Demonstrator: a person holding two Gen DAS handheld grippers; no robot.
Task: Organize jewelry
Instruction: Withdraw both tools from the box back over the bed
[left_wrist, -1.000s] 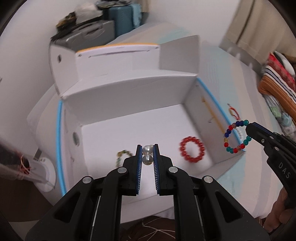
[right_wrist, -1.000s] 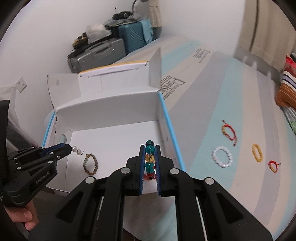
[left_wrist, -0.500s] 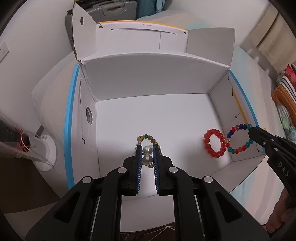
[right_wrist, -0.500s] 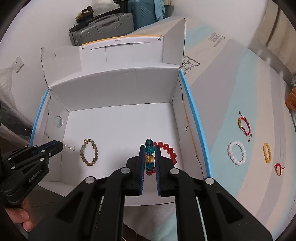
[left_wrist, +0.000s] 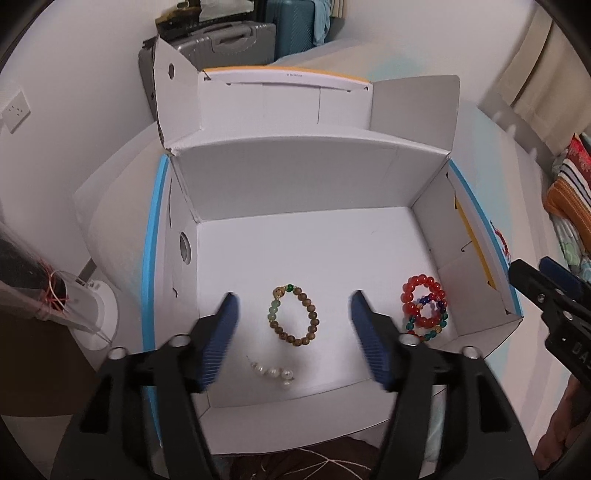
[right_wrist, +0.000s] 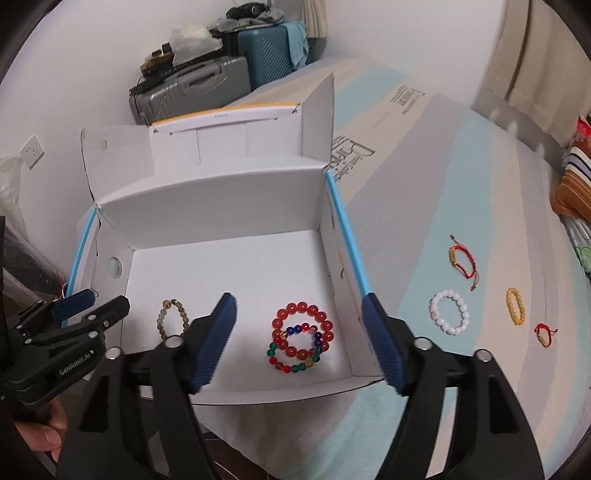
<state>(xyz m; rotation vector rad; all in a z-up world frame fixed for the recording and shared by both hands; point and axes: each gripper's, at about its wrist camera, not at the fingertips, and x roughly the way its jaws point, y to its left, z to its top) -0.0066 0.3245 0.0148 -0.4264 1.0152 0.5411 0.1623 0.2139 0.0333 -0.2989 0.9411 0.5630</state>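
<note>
The white cardboard box (left_wrist: 295, 177) (right_wrist: 221, 206) stands open on the bed. On its floor lie a brown-and-green bead bracelet (left_wrist: 291, 315) (right_wrist: 173, 319), a short pearl piece (left_wrist: 273, 373), and a red bead bracelet (left_wrist: 423, 295) (right_wrist: 301, 328) with a multicolour bead bracelet (left_wrist: 428, 325) (right_wrist: 295, 354) overlapping it. My left gripper (left_wrist: 293, 297) (right_wrist: 107, 304) hovers over the brown bracelet and the pearls, its jaws opening and holding nothing. Above the red and multicolour bracelets, the jaws of my right gripper (right_wrist: 298, 299) (left_wrist: 532, 267) are opening too, with nothing gripped.
On the striped bed cover right of the box lie a white bead bracelet (right_wrist: 450, 312), a yellow bracelet (right_wrist: 515, 305) and two red cord bracelets (right_wrist: 461, 260) (right_wrist: 545, 332). Suitcases (right_wrist: 192, 88) stand behind the box. A clear vase (left_wrist: 70, 306) sits left of it.
Both grippers went from shut to open. The pearl piece dropped from the left jaws onto the box floor, and the multicolour bracelet fell from the right jaws onto the red bracelet.
</note>
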